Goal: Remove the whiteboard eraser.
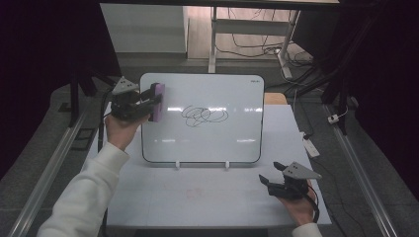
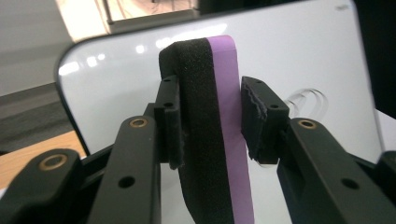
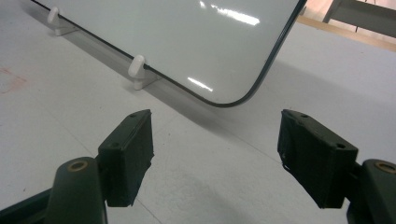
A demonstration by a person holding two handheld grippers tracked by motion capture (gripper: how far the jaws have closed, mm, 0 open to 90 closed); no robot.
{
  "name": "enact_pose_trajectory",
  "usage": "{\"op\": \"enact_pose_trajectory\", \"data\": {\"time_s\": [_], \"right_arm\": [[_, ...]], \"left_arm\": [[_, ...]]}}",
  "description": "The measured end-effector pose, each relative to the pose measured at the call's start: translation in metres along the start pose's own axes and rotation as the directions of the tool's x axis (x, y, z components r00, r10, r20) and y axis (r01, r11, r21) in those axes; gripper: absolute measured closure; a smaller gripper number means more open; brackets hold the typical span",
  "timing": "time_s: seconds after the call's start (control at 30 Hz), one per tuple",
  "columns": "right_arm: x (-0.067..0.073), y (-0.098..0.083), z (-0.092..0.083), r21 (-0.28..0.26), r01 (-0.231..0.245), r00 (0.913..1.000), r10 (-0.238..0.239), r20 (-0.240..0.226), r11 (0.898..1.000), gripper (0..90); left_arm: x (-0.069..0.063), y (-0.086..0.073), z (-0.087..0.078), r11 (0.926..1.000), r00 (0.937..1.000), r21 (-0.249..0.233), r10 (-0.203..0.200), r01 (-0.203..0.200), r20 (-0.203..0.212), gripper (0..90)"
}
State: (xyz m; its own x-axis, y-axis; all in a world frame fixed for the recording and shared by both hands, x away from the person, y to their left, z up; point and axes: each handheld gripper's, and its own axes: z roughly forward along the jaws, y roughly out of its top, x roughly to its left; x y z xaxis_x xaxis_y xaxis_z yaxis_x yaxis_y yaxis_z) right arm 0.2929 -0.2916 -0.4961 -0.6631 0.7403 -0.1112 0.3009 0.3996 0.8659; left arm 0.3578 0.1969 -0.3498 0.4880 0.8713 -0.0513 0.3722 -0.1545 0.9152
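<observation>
A whiteboard (image 1: 202,143) stands tilted on the white table (image 1: 148,197), with a black scribble (image 1: 204,116) near its middle. My left gripper (image 1: 149,102) is shut on a purple-and-black foam eraser (image 1: 158,101), held upright at the board's upper left edge. In the left gripper view the eraser (image 2: 219,93) is squeezed between both pads, with the whiteboard (image 2: 299,46) and the scribble (image 2: 306,100) behind it. My right gripper (image 1: 269,183) rests low at the table's front right, open with nothing between its fingers. Past my right gripper (image 3: 215,154) lies the whiteboard's lower corner (image 3: 187,37).
Two small white feet (image 1: 178,164) (image 3: 138,70) prop up the board's lower edge. A faint red smudge (image 1: 195,193) marks the table in front. A white device (image 1: 310,146) lies at the table's right edge. Cables and desk legs (image 1: 257,49) are on the floor behind.
</observation>
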Motion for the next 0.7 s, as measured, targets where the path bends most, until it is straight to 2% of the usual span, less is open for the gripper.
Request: {"op": "enact_pose_trajectory", "data": {"time_s": [0.1,0.13,0.23,0.27,0.37,0.43,0.57,0.7], "right_arm": [[0.001,0.0,0.0,-0.001,-0.001,1.0,0.001,-0.001,1.0,26.3],[0.001,0.0,0.001,-0.001,-0.002,1.0,0.002,-0.003,1.0,26.3],[0.002,0.001,0.001,-0.004,0.003,1.0,-0.003,-0.004,1.0,26.2],[0.003,0.001,0.001,-0.005,0.006,1.0,-0.006,-0.003,1.0,26.3],[0.004,0.002,0.001,-0.005,0.014,0.9999,-0.014,-0.004,1.0,26.3],[0.005,0.002,0.001,-0.004,0.015,0.9999,-0.015,-0.002,1.0,26.3],[0.006,0.003,0.001,-0.016,0.01,0.9999,-0.011,-0.007,1.0,26.1],[0.009,0.006,0.001,-0.034,-0.018,0.9995,0.017,-0.027,0.999,26.0]], "left_arm": [[-0.003,-0.008,-0.004,1.0,0.9998,0.006,0.003,-0.003,0.021,61.3],[-0.005,-0.016,-0.007,0.9999,0.9989,0.013,0.001,-0.002,0.046,61.3],[-0.007,-0.025,-0.01,0.9999,0.9976,0.014,-0.009,0.008,0.069,61.2],[-0.009,-0.033,-0.013,0.9999,0.9961,0.011,-0.012,0.011,0.088,61.2],[-0.013,-0.041,-0.015,0.9999,0.9947,0.012,-0.009,0.008,0.102,61.1],[-0.02,-0.051,-0.017,0.9999,0.9914,0.014,-0.005,0.003,0.131,61.1],[-0.027,-0.06,-0.017,0.9999,0.9872,0.012,-0.008,0.006,0.159,61.1],[-0.038,-0.072,-0.014,0.9999,0.9817,0.013,-0.006,0.003,0.191,61.1]]}}
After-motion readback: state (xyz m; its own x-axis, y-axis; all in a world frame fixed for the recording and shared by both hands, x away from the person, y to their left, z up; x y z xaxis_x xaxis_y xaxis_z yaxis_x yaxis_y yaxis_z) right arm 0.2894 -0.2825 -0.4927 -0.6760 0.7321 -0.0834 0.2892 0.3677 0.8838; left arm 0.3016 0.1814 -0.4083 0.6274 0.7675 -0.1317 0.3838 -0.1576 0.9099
